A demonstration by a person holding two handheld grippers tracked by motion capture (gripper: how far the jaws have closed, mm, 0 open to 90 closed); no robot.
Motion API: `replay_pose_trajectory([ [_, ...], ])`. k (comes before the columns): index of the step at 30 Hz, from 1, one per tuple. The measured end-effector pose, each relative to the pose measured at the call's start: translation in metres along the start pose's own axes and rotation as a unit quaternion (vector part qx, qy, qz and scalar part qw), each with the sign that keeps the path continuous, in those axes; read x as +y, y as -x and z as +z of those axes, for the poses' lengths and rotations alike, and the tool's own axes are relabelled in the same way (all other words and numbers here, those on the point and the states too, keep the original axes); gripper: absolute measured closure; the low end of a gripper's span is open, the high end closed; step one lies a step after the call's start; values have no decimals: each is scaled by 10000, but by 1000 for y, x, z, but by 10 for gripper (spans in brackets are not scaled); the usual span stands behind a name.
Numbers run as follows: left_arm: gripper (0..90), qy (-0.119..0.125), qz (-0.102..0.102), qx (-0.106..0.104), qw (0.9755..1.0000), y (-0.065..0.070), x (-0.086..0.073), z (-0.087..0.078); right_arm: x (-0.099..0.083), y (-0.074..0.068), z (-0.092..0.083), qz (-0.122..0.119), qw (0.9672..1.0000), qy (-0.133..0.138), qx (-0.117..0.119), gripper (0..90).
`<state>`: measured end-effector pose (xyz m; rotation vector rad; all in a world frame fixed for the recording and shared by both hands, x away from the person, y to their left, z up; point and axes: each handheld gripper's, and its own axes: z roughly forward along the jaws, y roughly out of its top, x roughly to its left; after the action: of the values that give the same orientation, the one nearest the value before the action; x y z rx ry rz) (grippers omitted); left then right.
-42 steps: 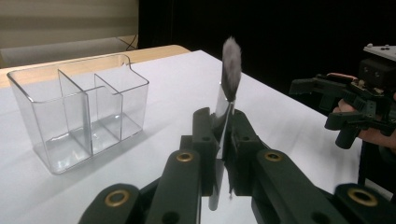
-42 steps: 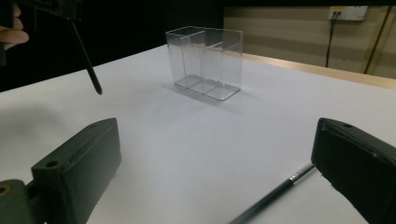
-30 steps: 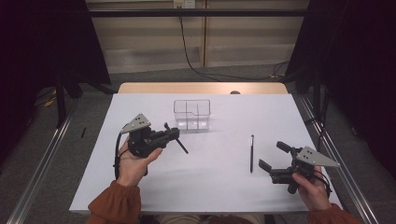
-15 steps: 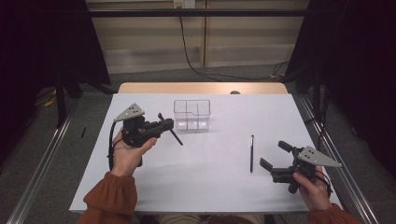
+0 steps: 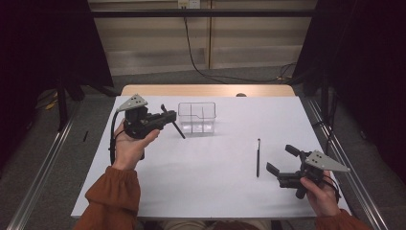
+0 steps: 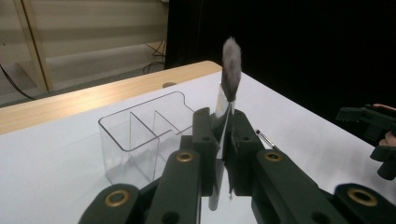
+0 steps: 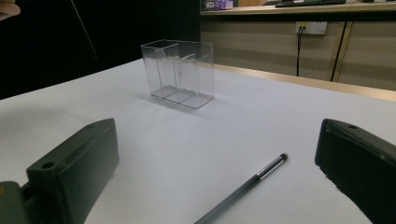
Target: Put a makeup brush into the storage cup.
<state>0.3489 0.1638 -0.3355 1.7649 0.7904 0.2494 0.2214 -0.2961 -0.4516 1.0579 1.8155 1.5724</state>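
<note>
Between the clamped jaws of the left gripper (image 6: pixel 223 140) stood a makeup brush (image 6: pixel 227 100), held by its shiny ferrule, bristles up, above the tabletop (image 5: pixel 225 158) just beside the clear organizer (image 5: pixel 197 117). It looked light, stiff and slippery, with soft bristles; the handle seemed the safest hold. The right gripper (image 5: pixel 283 163) waited wide open beside a second brush (image 5: pixel 258 157).

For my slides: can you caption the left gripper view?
Left hand-held gripper shut on a grey-tufted makeup brush, beside a clear divided organizer on the white table.
</note>
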Motion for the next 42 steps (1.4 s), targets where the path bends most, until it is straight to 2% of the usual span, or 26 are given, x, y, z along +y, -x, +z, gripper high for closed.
replay_pose_trajectory([
  [6,840,126,-43,56,9999,-6,12,1,0,-1,0,-50,10000,-23,-15,0],
  [9,840,163,33,120,9998,-9,16,4,0,-1,0,-21,10000,-11,-13,0],
  [11,839,139,79,174,9997,-9,18,8,0,0,0,-22,10000,-15,-7,0],
  [13,840,183,29,142,9997,-11,20,11,-1,-1,0,-48,10000,-34,-7,0],
  [17,840,98,73,275,9995,-15,26,17,-1,-1,0,-40,10000,-30,7,0],
  [24,840,168,86,389,9991,-21,36,25,-1,-1,0,-45,10000,-27,25,0],
  [28,840,169,94,492,9986,-27,38,30,-1,-1,0,-43,10000,-20,34,0],
  [33,839,192,-22,624,9979,-33,38,37,-1,-1,0,-24,10000,-25,38,0],
  [42,839,73,31,810,9967,-41,37,48,-1,-1,0,-14,10000,-25,58,0],
])
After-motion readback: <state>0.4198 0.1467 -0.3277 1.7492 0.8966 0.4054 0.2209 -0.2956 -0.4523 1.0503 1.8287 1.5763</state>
